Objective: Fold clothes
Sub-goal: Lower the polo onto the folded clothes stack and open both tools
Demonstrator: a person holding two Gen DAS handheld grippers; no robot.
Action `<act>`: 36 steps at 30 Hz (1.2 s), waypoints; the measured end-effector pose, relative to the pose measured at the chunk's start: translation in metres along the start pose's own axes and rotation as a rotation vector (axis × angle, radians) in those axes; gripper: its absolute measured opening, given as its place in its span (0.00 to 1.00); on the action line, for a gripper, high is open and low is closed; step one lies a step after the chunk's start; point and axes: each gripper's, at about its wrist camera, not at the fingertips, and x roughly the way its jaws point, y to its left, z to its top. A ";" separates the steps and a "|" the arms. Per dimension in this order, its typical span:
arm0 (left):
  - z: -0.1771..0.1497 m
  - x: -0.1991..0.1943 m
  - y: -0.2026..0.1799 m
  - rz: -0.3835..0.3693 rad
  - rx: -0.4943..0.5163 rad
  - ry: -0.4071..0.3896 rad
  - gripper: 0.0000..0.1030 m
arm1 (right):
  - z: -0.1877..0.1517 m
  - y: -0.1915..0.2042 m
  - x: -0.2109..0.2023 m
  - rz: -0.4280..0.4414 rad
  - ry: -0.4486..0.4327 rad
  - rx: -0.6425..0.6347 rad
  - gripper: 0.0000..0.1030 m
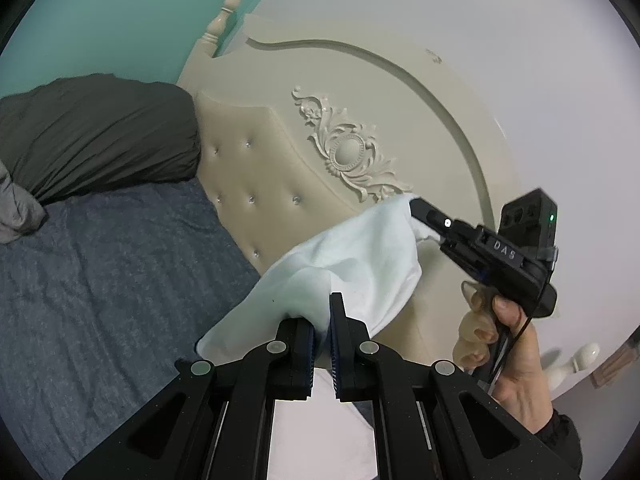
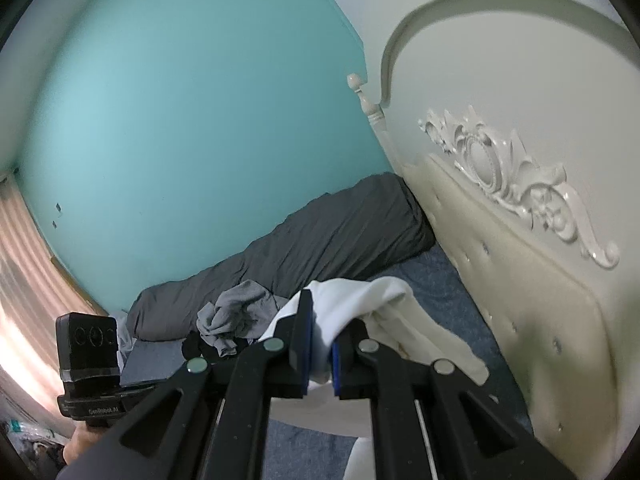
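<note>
Both grippers hold one white garment (image 1: 352,256) up in the air above the bed (image 1: 100,280), near its headboard (image 1: 248,160) end. The left gripper (image 1: 322,344) has its jaws clamped on a bunched edge of the cloth; the right gripper (image 2: 320,354) is likewise closed on another part, and the fabric sags between them and hangs down toward the blue bedspread. A crumpled grey garment (image 2: 236,316) lies further along the bed beside the dark duvet (image 2: 312,248). I judge this a lift-and-spread step; next the cloth needs drawing taut and laying flat on the bed, both grips kept firm
</note>
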 end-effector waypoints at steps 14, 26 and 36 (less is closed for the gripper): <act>-0.137 0.017 0.005 -0.036 -0.029 0.150 0.06 | -0.123 -0.033 -0.038 -0.039 0.196 0.073 0.07; -0.250 0.019 -0.012 -0.030 -0.106 0.228 0.06 | -0.222 -0.049 -0.100 -0.065 0.301 0.173 0.07; -0.307 0.026 -0.008 -0.001 -0.165 0.260 0.06 | -0.271 -0.067 -0.119 -0.095 0.346 0.228 0.07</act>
